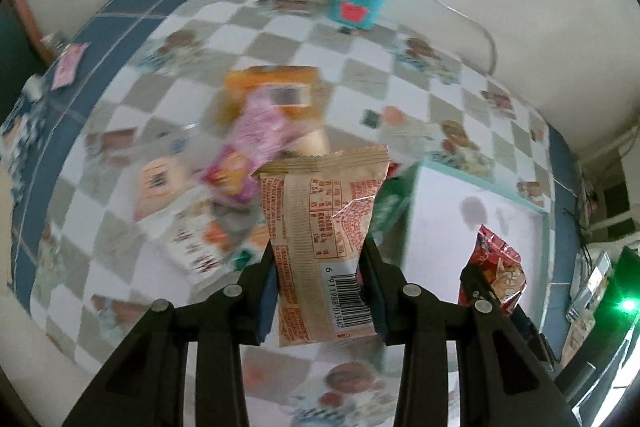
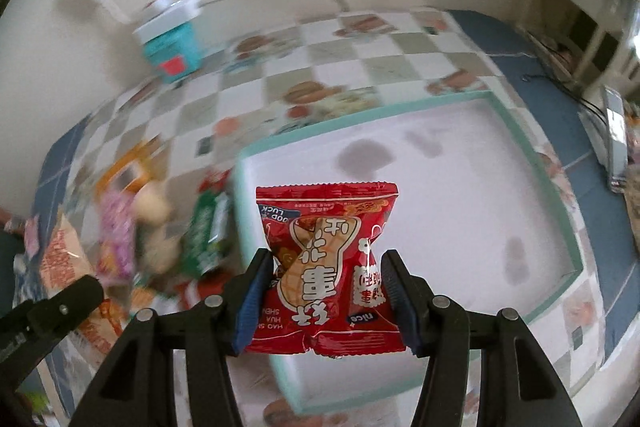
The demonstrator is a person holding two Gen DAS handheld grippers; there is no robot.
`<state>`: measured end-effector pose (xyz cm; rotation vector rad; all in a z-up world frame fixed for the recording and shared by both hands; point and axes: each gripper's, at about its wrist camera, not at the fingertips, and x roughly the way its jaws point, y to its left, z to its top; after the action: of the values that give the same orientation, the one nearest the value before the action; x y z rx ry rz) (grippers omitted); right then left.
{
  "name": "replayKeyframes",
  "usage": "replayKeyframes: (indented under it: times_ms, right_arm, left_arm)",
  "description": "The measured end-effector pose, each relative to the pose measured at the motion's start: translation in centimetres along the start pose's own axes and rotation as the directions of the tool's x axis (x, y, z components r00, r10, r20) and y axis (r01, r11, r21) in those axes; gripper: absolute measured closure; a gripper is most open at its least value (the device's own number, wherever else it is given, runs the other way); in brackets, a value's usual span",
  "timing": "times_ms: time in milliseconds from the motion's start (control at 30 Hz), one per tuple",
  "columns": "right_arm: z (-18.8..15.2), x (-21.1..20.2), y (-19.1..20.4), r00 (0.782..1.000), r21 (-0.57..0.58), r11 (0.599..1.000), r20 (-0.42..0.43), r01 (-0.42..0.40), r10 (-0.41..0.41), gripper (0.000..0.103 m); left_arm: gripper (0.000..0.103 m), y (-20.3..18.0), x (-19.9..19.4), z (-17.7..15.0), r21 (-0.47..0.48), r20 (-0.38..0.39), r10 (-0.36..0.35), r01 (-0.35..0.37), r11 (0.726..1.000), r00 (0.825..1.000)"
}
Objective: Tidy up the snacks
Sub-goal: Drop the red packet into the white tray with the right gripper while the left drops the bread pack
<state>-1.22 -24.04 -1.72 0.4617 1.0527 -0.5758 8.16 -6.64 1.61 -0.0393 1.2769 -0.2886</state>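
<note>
Carrying step: my left tool (image 1: 320,267) clamps a tan packet (image 1: 320,227), my right tool (image 2: 326,291) a red packet (image 2: 328,267); next, lower both into the white tray (image 2: 460,187).

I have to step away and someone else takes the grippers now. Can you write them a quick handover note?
Left gripper: shut on the tan packet.
Right gripper: shut on the red peanut packet, above the white tray.
The tray looks empty; nothing sorted yet.
A snack pile lies on the checkered tablecloth beside the tray.
Left: both held packets, then the pile.
</note>
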Motion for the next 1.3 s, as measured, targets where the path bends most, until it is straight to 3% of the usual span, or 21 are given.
replayKeyframes:
  times_ms: [367,733,833,867,900,967,1033,1167,1300]
  right_arm:
    - [3.3,2.5,-8.8,0.995,0.203,0.974,-0.015,0.095,-0.094,0.044]
    - [4.9,3.4,-12.6,0.99,0.276,0.952,0.012,0.131,-0.14,0.042]
    - [4.9,3.4,-12.7,0.989,0.274,0.951,0.006,0.143,-0.15,0.039]
    - [4.9,3.3,-12.5,0.989,0.269,0.953,0.006,0.143,-0.15,0.036]
    - [4.9,3.2,-12.3,0.988,0.263,0.954,0.011,0.143,-0.151,0.03]
    - [4.9,2.7,-11.6,0.989,0.242,0.961,0.025,0.135,-0.146,0.024]
    - [4.9,2.1,-10.8,0.99,0.227,0.966,0.037,0.124,-0.136,0.018]
    - [4.7,0.4,-8.9,0.991,0.187,0.977,0.072,0.101,-0.117,0.016]
    - [3.9,-1.0,-6.6,0.991,0.153,0.986,0.099,0.07,-0.086,0.016]
  left_arm:
    - [0.063,-9.0,4.0,0.8,0.134,-0.017,-0.035,0.037,0.99,0.999]
    - [0.063,-14.1,7.7,0.9,0.233,-0.014,-0.042,0.045,0.971,0.999]
    - [0.062,-14.1,8.0,1.0,0.227,-0.026,-0.046,0.05,0.973,0.999]
    - [0.057,-13.9,7.9,1.1,0.221,-0.027,-0.048,0.053,0.974,0.998]
    - [0.044,-13.6,7.6,1.2,0.211,-0.024,-0.055,0.058,0.976,0.998]
    - [0.027,-12.7,6.7,1.6,0.186,-0.007,-0.076,0.076,0.98,0.997]
    - [0.026,-11.7,5.8,1.9,0.159,0.007,-0.083,0.08,0.984,0.997]
    - [0.025,-8.3,3.9,2.4,0.075,0.03,-0.09,0.088,0.993,0.995]
    - [0.019,-4.1,2.4,2.7,-0.017,0.074,-0.047,0.048,0.999,0.996]
